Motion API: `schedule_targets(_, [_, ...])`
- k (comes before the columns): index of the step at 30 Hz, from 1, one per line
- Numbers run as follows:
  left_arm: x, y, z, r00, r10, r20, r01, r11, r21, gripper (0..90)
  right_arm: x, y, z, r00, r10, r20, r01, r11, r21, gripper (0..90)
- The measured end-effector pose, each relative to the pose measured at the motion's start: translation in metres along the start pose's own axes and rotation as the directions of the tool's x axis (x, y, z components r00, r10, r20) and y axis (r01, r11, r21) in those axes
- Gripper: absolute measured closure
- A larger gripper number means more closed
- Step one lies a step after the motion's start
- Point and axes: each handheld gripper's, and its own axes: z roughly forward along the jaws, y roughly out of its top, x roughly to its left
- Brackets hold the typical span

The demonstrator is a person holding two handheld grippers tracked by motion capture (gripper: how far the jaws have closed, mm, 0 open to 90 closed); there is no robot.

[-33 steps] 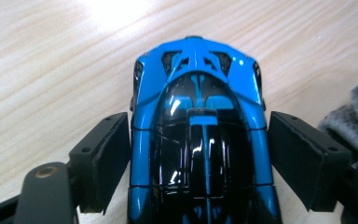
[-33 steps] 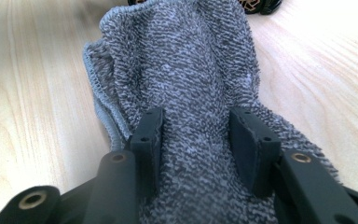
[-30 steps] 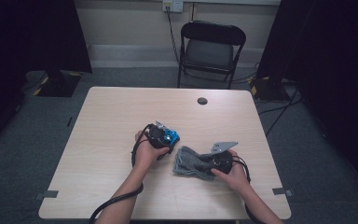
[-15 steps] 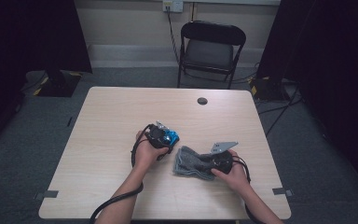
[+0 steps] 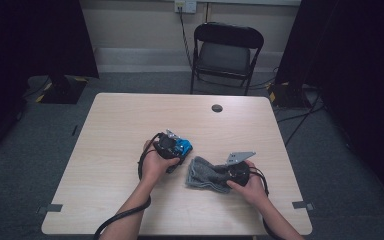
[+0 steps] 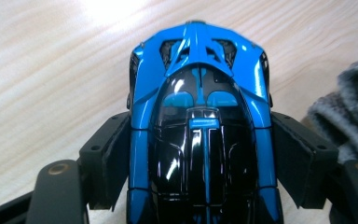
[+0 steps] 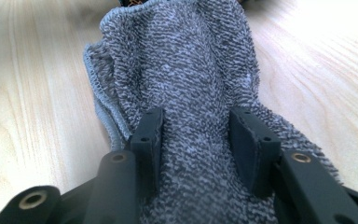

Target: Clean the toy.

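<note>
handling notes: toy car and cloth

the toy car sits on the table left of centre, under the person's left hand. in the left gripper view it lies lengthwise between the two black jaws of the left gripper, one end pointing away. the jaws have just been closing on it; the left pad now meets the car's flank, and the right pad stands against or just beside the other flank. the frames do not settle whether the right pad presses, so treat the grip as barely seated.

the car body looks like hard, glossy blue and black shell. judge it stiff, light and slippery: smooth curved flanks give the pads little to bite on. best hold is across the straight sills at mid-length, where the sides run parallel. avoid the tapered far end with its thin struts and open vents, which look fragile. on its wheels it is likely to roll if pushed.

the cloth lies bunched just right of the car, apart from it. the right gripper pinches a thick fold of it between both pads. the cloth is grey terry, soft and limp, and compresses under the jaws. it will not slip easily, but it droops and drags. hold a gathered fold, not a single edge.
</note>
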Motion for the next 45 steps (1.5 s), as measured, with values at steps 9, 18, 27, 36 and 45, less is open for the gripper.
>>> schedule_targets(9, [-0.001, -0.001, 0.003, 0.9999, 0.010, 0.001, -0.010, 0.9998, 0.018, 27.1, 0.000, 0.000, 0.000, 1.0000, -0.001, 0.002, 0.001, 1.000, -0.001, 56.3])
schedule_targets(18, [-0.003, -0.002, 0.009, 0.9997, 0.011, -0.022, -0.010, 0.9992, 0.039, 26.1, 0.000, -0.001, 0.000, 1.0000, -0.002, 0.000, 0.002, 1.000, -0.006, 56.2])
schedule_targets(27, [-0.001, -0.007, 0.012, 0.9997, 0.018, -0.015, -0.018, 0.9997, 0.016, 23.2, 0.000, -0.001, 0.000, 1.0000, -0.001, -0.002, 0.001, 1.000, -0.007, 56.2])
schedule_targets(36, [0.000, -0.010, 0.012, 0.9998, 0.016, -0.011, -0.016, 0.9998, -0.007, 21.5, 0.000, -0.001, 0.000, 1.0000, -0.001, -0.001, 0.001, 1.000, -0.006, 56.2])
schedule_targets(45, [0.002, -0.004, 0.006, 1.0000, -0.004, -0.005, 0.004, 0.9995, 0.031, 20.5, 0.000, -0.001, 0.000, 1.0000, 0.001, -0.003, -0.001, 1.000, -0.008, 56.2])
